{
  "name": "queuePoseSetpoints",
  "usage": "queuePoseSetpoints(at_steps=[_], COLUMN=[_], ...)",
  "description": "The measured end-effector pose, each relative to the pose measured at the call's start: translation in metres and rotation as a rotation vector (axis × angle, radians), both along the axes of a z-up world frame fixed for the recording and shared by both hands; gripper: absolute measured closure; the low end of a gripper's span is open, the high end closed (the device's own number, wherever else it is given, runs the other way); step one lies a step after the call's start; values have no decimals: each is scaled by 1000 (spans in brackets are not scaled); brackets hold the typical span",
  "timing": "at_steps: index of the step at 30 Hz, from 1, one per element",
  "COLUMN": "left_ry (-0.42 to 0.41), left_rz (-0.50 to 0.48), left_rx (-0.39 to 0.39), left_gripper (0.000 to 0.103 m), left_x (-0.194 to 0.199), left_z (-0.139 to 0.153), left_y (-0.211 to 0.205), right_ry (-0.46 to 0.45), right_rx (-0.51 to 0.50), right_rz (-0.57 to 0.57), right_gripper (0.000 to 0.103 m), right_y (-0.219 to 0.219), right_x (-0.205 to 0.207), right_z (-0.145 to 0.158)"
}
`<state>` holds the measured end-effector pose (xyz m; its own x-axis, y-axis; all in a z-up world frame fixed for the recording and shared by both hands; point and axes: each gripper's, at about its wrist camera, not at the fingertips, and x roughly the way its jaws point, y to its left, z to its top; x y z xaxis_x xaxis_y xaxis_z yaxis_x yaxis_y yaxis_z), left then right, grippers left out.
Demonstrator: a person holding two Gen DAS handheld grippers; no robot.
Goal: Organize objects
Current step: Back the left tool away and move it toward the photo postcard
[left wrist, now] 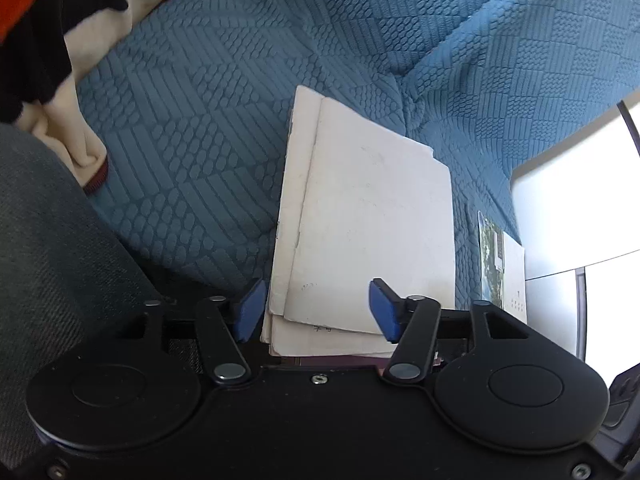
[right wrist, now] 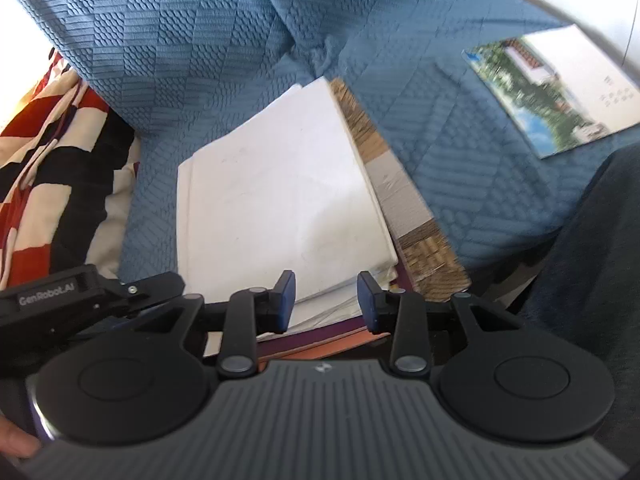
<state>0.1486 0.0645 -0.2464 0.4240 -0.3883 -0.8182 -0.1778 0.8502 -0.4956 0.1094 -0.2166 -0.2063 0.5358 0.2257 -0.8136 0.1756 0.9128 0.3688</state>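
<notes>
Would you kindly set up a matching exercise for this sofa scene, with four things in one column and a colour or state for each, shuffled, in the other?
Things:
1. white booklets
2. sofa cover
3. picture card
4. left gripper

Colour or state:
A. blue, with a raised woven pattern
B. jaws apart, gripping nothing
C. lying alone, apart from the pile
D. stacked on top of a pile

Right pairs: 1-D, 2-A, 3-C, 4-B
</notes>
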Motion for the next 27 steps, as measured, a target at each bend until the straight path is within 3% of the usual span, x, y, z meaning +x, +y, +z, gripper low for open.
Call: queuePoseSetpoints(at_steps=[7, 17, 23, 27], left_ry=[-104, -287, -325, -372], left_rz=[3, -46, -78, -109], left_rx=[53, 51, 9, 26], left_gripper=[41, 40, 39, 34], left_x=[-12, -24, -34, -43], left_z=[38, 111, 133, 149], left_y=[-6, -24, -35, -43], right_ry=[-101, -300, -368, -385], right_rx=[-11, -72, -83, -86], right_rz=[-15, 27, 58, 58], right_gripper=[65, 65, 65, 65], right_y=[-13, -22, -26, -31], right_x=[-11, -24, -36, -46], right_z=[36, 106, 139, 151])
